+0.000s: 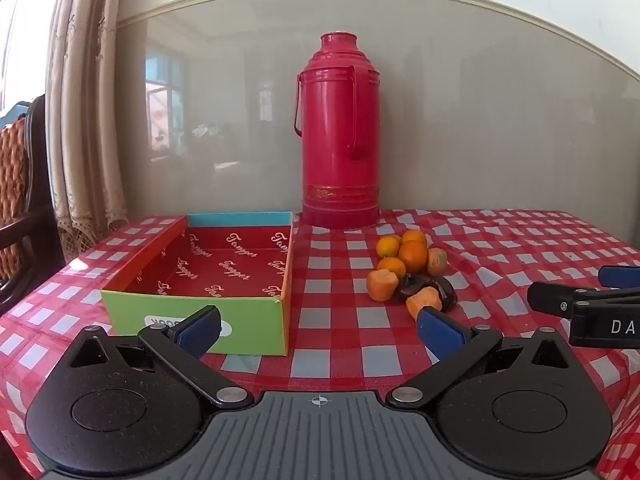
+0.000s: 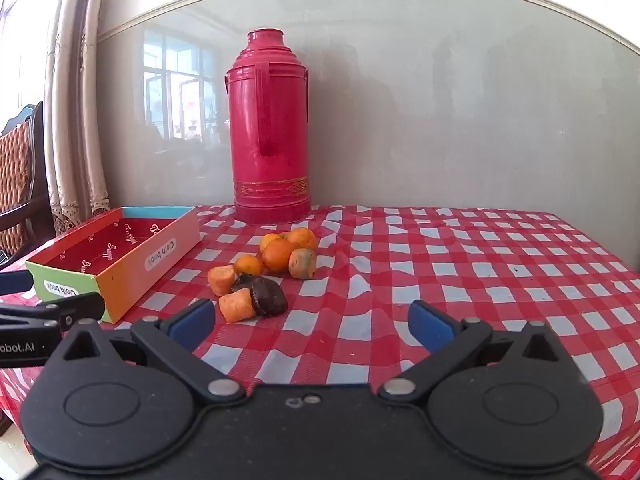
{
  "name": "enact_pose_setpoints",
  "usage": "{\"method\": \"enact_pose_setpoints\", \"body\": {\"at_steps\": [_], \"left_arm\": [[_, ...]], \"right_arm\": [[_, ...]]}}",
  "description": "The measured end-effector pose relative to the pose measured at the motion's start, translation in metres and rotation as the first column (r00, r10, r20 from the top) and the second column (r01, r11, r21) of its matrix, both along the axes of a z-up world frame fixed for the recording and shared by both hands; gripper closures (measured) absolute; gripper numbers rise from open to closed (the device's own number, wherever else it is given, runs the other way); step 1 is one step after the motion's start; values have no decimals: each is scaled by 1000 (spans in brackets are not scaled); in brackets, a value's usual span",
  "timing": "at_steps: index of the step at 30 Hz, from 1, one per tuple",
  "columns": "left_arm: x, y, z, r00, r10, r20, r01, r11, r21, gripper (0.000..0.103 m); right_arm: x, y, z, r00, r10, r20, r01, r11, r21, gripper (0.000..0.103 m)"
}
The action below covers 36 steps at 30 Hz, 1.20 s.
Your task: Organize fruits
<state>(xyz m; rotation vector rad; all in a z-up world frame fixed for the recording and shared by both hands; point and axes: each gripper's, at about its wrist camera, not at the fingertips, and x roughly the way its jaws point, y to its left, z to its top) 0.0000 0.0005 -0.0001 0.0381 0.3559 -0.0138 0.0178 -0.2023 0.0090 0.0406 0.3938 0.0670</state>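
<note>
An open, shallow cardboard box with a red printed lining sits near the left edge of the red-and-white checked tablecloth. A tall red plastic thermos flask stands at the back edge. Small orange fruits cluster right of the box. The left gripper hovers with fingers wide apart, and the right gripper enters from the right edge.

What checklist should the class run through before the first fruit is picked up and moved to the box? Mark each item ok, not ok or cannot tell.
1. Left tool open and holding nothing: ok.
2. Right tool open and holding nothing: ok.
3. Box open at the top with nothing inside: ok.
4. Fruit pile in plain sight on the checked tablecloth, nothing covering it: ok.
5. Red thermos upright and behind the pile, clear of a path to the box: ok.
6. All fruit sound: not ok; the dark piece looks spoiled, and one fruit shows greenish patches.
</note>
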Motion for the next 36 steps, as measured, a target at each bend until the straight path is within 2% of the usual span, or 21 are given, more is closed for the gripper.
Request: {"method": "enact_pose_setpoints", "body": {"at_steps": [4, 8, 36], "left_arm": [[0, 4, -2, 1000, -5, 1, 5, 1000, -4, 0], [5, 0, -1, 1000, 0, -20, 0, 1000, 4, 0], [5, 0, -2, 1000, 7, -29, -7, 1000, -4, 0]], "right_arm": [[1, 2, 0, 1000, -1, -9, 1, 1000, 20, 6], [1, 5, 0, 1000, -6, -7, 6, 1000, 6, 6], [1, 0, -1, 1000, -13, -12, 13, 1000, -4, 6]]}}
